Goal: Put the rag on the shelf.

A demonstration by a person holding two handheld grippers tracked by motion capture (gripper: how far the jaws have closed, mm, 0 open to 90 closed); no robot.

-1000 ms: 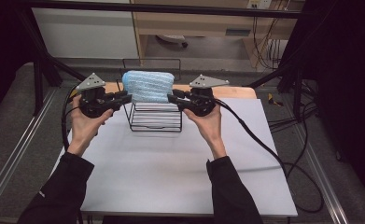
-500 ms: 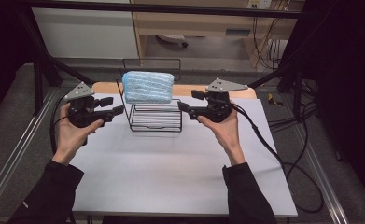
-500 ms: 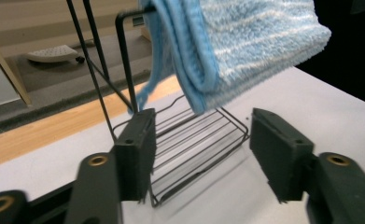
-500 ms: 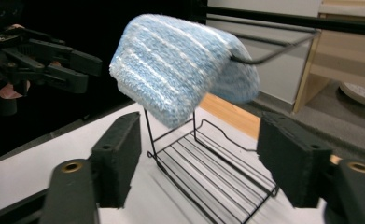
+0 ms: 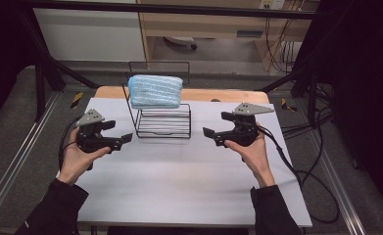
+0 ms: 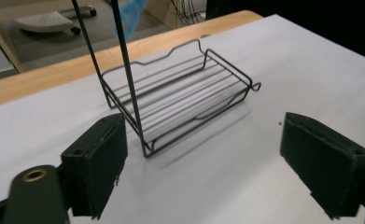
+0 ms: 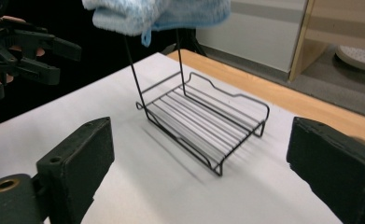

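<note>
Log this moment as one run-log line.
towel: draped on rack top | left tool: jaws just opened, empty, left of rack | right tool: jaws just opened, empty, right of rack | tray: bare

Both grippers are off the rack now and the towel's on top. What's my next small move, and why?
Probably draw both hands back toward you and rest. The blue towel lies folded on the wire rack; the left gripper and right gripper have just been opening, stand apart from the rack, and nothing sits between their fingers.
</note>
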